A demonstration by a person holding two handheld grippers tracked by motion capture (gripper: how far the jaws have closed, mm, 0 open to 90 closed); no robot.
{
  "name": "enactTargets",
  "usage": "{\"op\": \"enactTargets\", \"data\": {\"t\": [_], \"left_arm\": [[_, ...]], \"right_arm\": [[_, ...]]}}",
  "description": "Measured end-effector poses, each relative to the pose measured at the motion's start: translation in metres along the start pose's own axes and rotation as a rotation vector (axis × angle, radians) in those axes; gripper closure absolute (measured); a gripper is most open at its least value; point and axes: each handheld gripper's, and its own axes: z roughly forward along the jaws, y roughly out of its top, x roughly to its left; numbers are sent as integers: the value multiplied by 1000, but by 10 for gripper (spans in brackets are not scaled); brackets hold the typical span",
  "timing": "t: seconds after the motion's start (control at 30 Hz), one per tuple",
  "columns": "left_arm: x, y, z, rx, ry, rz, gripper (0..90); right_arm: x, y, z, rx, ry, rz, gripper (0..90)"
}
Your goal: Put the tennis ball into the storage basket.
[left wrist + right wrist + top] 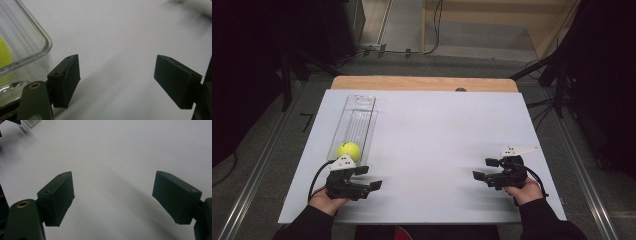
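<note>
A yellow-green tennis ball (349, 150) lies in the near end of a long clear plastic tray (360, 107) on the white board. Just in front of that tray end rests my left gripper (369, 178), open, with only bare board between its jaws; in the left gripper view (116, 82) the tray's rounded corner (46, 42) and a sliver of the ball (4, 58) sit to the left of the left jaw. At the board's right, my right gripper (485, 169) is held low, open and holding nothing (113, 197).
The white board (432, 135) lies on a wooden table (422, 83) whose far edge shows beyond it. Dark stands and cables (557, 85) flank the table on both sides. A step and floor (482, 40) lie beyond.
</note>
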Motion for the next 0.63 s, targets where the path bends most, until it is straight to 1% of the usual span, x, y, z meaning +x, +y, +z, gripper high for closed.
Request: {"op": "enactTargets", "data": {"t": [0.63], "left_arm": [[0,1,0,0,-4,5,213]], "right_arm": [[-2,-1,2,9,3,-3,157]]}}
